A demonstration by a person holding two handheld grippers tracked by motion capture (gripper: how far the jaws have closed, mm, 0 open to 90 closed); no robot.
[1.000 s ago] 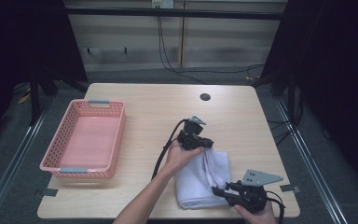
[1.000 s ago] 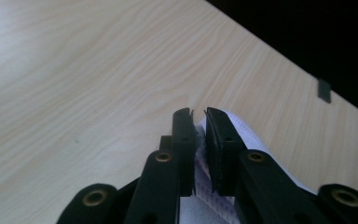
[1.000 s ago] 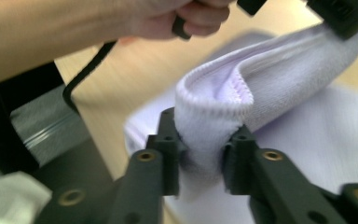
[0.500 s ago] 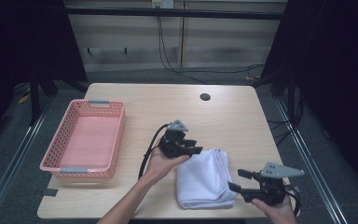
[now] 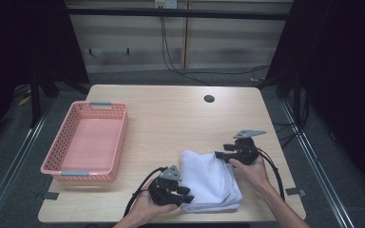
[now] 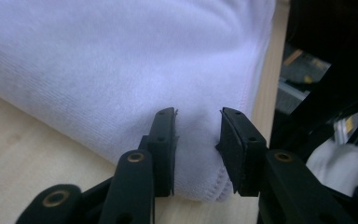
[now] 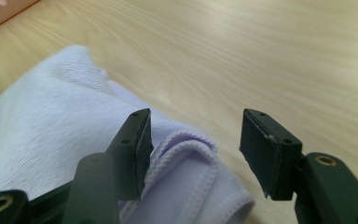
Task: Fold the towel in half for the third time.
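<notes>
1. One pink basket (image 5: pixel 84 141) sits at the table's (image 5: pixel 171 118) left, unmoved.
2. The left gripper (image 5: pixel 184 194) has dropped from the towel's far-left corner to its near-left corner; jaws spread, straddling that corner (image 6: pixel 200 154) without pinching.
3. One folded white towel (image 5: pixel 209 178) lies right of centre, near the front edge.
4. The right gripper (image 5: pixel 220 154) has moved from the near-right corner to the far-right corner; jaws wide apart.
5. No writing is legible.

1. The left gripper (image 5: pixel 184 194) sits low near the table's front edge, jaws parted, held by the left hand (image 5: pixel 145 209);
2. The right gripper (image 5: pixel 220 155) is farther forward, jaws wide apart, in the right hand (image 5: pixel 251 167).
</notes>
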